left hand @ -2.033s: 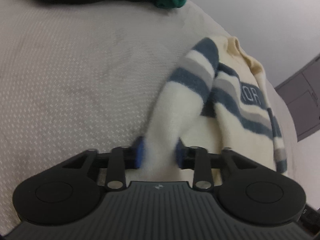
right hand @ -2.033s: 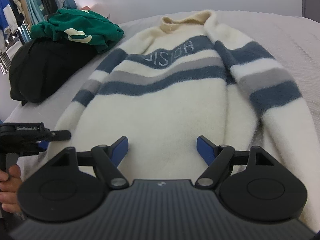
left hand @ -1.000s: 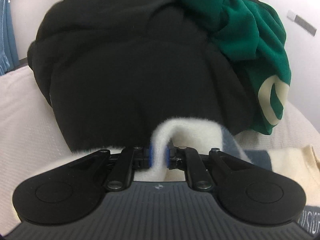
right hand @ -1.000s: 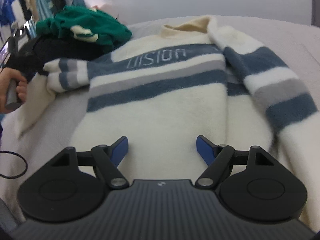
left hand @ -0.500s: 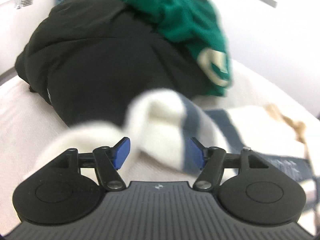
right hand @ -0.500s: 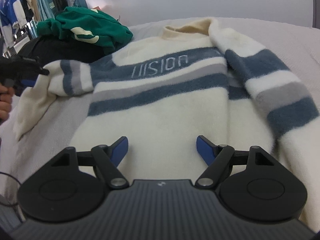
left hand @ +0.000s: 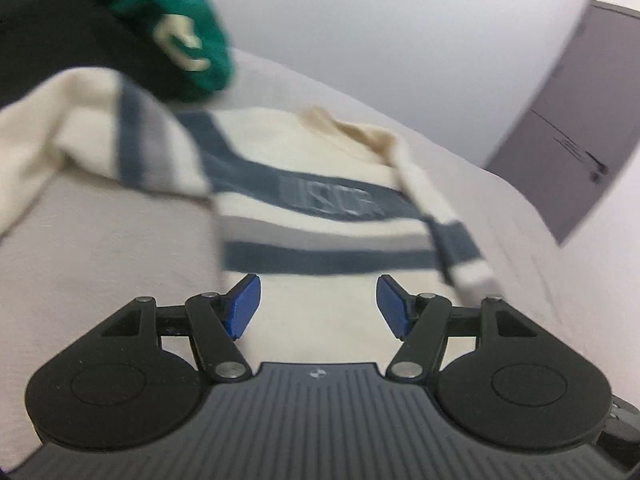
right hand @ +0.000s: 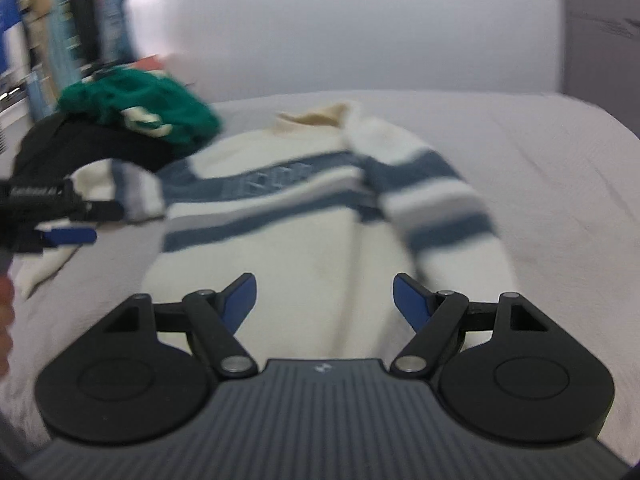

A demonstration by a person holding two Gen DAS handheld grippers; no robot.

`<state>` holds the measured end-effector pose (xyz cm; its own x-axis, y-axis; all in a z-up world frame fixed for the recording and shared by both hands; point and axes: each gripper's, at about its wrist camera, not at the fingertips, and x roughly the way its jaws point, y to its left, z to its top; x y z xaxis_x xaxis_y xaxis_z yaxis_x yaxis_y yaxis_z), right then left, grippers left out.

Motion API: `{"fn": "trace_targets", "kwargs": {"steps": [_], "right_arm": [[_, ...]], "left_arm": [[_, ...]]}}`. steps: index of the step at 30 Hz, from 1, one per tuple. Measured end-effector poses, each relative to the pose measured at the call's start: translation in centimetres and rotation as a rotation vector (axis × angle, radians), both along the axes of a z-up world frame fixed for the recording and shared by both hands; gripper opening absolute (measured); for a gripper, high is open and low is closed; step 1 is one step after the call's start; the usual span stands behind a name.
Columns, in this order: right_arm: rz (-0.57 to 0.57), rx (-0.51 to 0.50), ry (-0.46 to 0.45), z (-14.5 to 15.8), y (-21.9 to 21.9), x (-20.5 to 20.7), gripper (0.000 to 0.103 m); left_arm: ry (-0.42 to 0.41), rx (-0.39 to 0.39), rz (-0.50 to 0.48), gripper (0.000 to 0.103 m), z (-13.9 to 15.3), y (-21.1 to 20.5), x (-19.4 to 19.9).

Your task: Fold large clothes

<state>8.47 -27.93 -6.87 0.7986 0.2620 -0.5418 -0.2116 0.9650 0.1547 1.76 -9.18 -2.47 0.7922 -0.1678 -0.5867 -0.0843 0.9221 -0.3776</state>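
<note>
Pale walls and a grey door (left hand: 568,128) back a bed (right hand: 540,168) covered in light grey textured cloth. On it a cream sweater (right hand: 304,248) with blue and grey stripes lies flat, front up, beside a black garment (right hand: 80,148) topped by a green one (right hand: 152,108). Left gripper (left hand: 318,306) and right gripper (right hand: 324,304) hover over the sweater's lower part, fingers spread, holding nothing.

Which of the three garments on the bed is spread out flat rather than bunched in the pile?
The cream sweater with blue-grey stripes; the green top and black garment sit heaped beside it.
</note>
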Motion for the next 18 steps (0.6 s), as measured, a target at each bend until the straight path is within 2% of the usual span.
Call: {"fn": "trace_targets", "kwargs": {"steps": [5, 8, 11, 14, 18], "right_arm": [[-0.183, 0.003, 0.066, -0.3, -3.3, 0.2, 0.077], [-0.264, 0.027, 0.11, -1.0, -4.5, 0.9, 0.077], [-0.312, 0.019, 0.163, -2.2, -5.0, 1.7, 0.077], [-0.342, 0.034, 0.207, -3.0, -5.6, 2.3, 0.077], [-0.365, 0.082, 0.229, -3.5, -6.7, 2.6, 0.077]], "left_arm": [[0.001, 0.047, -0.101, 0.068, -1.3, -3.4, 0.3], [0.029, 0.093, -0.128, 0.059, -3.1, -4.5, 1.2], [0.112, 0.103, -0.162, 0.051, -5.9, -4.5, 2.7], [0.178, 0.153, -0.172, 0.051, -8.0, -4.2, 3.5], [0.193, 0.133, -0.172, 0.051, -8.8, -3.3, 3.9]]}}
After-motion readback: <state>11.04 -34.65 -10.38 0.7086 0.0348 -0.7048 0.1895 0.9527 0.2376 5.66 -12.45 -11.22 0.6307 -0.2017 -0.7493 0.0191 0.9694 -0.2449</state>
